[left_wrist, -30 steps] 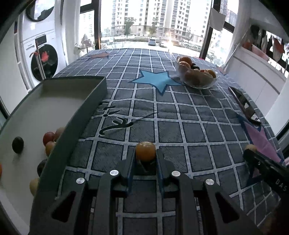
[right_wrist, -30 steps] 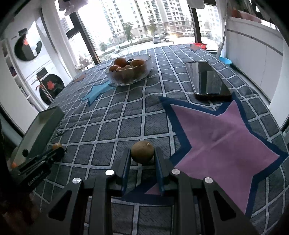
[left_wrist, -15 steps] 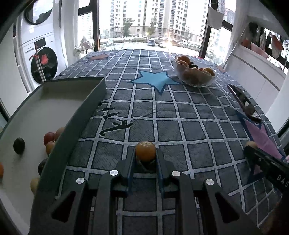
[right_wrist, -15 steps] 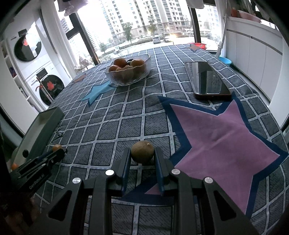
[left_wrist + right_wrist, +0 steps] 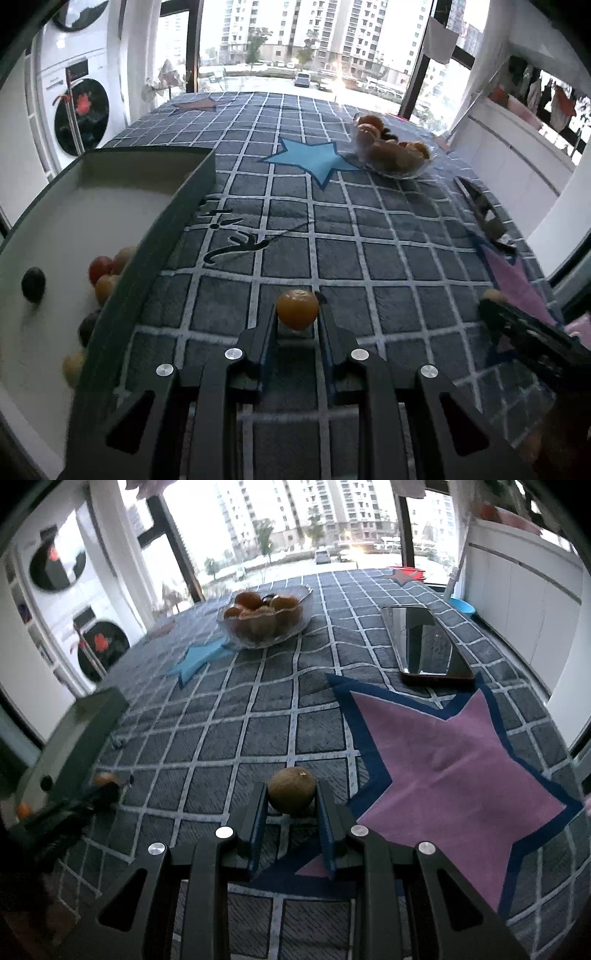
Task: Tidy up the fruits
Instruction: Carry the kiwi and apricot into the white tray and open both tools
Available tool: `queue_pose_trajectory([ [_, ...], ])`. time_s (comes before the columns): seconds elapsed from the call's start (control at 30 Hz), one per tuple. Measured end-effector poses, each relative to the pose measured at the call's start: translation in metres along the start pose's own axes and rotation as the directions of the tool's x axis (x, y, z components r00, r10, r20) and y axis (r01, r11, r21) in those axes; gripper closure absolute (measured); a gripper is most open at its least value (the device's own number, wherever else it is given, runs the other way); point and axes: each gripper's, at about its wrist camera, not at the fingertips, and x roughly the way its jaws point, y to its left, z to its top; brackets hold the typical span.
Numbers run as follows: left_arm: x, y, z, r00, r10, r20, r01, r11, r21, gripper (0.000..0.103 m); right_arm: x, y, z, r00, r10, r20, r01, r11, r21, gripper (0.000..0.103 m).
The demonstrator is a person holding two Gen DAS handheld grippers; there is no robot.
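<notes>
Left gripper point(image 5: 297, 319) clamped on a small orange fruit point(image 5: 297, 308), held above the checked tablecloth point(image 5: 280, 206) just right of the grey box point(image 5: 162, 236); box has several small fruits point(image 5: 105, 271) bunched against its near wall; right gripper point(image 5: 291, 801) clamped on a brown round fruit point(image 5: 291, 790) by the purple star point(image 5: 454, 760); glass bowl point(image 5: 266, 618) of fruit at the far side; phone point(image 5: 424, 642) lying flat near it.

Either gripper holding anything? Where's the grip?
Left gripper: small orange fruit, pinched across its sides. Right gripper: brownish round fruit, likewise at the fingertips.
</notes>
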Motion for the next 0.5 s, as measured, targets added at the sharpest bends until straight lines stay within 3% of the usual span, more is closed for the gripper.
queue_pose_trajectory([
  [0.23,-0.05,0.038,0.011,0.997,-0.027,0.075,0.03,0.999,-0.038,0.079,-0.015,0.017,0.018,0.996,0.058,-0.07,-0.057,0.998,0.016,0.074],
  [0.5,-0.067,0.097,0.013,0.993,0.104,0.059,-0.098,0.991,-0.094,0.079,-0.012,0.079,0.032,0.977,0.159,-0.139,-0.166,0.985,-0.039,0.074],
])
